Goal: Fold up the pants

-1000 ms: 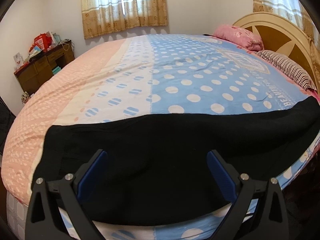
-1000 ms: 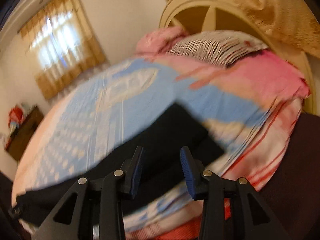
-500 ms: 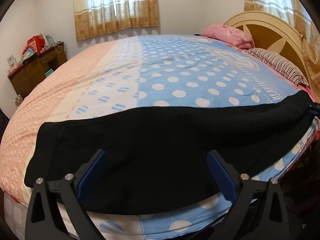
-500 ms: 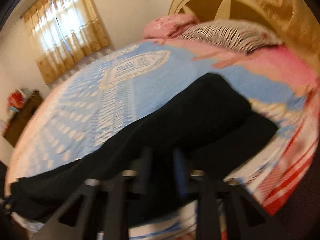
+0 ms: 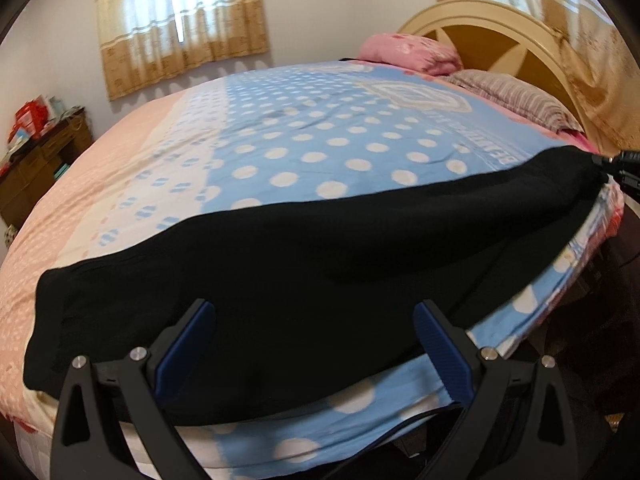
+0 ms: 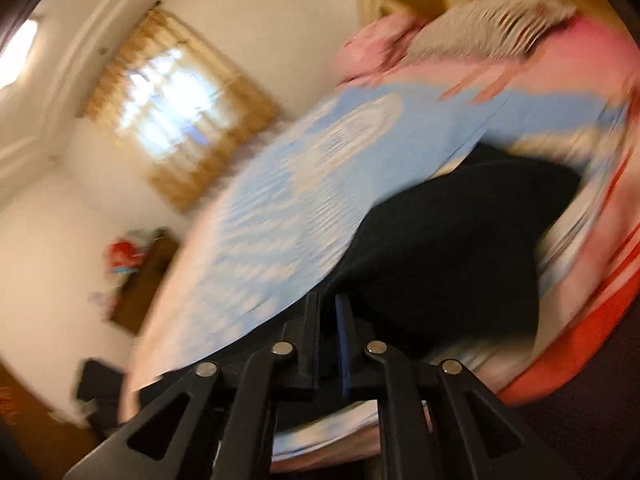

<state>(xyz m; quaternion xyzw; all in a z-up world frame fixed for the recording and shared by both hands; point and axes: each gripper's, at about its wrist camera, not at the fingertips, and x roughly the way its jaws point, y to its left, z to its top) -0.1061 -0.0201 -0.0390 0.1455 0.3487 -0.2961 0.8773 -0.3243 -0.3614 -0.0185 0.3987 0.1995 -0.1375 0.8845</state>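
Long black fabric pants (image 5: pixel 320 264) lie stretched across the near edge of the blue white-dotted quilt (image 5: pixel 320 140), partly overhanging it. Quilt has printed lettering near the right end, unreadable. Left gripper (image 5: pixel 314 344) spread wide over the pants, gripping nothing. Right gripper (image 6: pixel 328 332) pinched tight on black pants cloth; view motion-blurred. Pink pillow (image 5: pixel 412 54), striped pillow (image 5: pixel 516 96), cream wooden headboard (image 5: pixel 492 28), brown cluttered dresser (image 5: pixel 40 160), beige curtains (image 5: pixel 180 20) behind.
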